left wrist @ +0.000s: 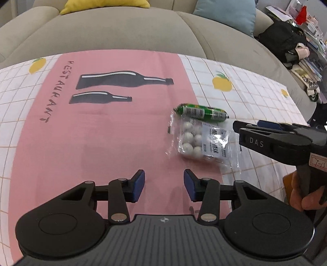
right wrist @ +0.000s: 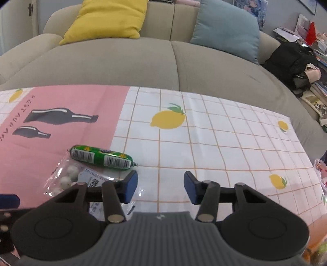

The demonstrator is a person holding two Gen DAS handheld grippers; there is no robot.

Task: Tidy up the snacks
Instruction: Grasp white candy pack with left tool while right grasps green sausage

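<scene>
A green sausage snack point(left wrist: 201, 112) lies on the pink mat point(left wrist: 102, 133), and a clear bag of white balls point(left wrist: 201, 141) lies just in front of it. My left gripper point(left wrist: 164, 185) is open and empty, low over the mat, left of and nearer than the snacks. My right gripper point(right wrist: 160, 187) is open and empty over the white grid cloth point(right wrist: 224, 143); its left finger sits over the bag's edge. In the right wrist view the sausage point(right wrist: 101, 157) and bag point(right wrist: 67, 178) are at the left. The right gripper point(left wrist: 241, 127) also shows in the left wrist view, just right of the bag.
A beige sofa point(right wrist: 143, 61) with a yellow cushion point(right wrist: 108, 18) and a blue cushion point(right wrist: 226, 28) stands behind the table. A black bag point(right wrist: 290, 61) and cluttered shelves are at the far right. More packets point(right wrist: 320, 169) show at the cloth's right edge.
</scene>
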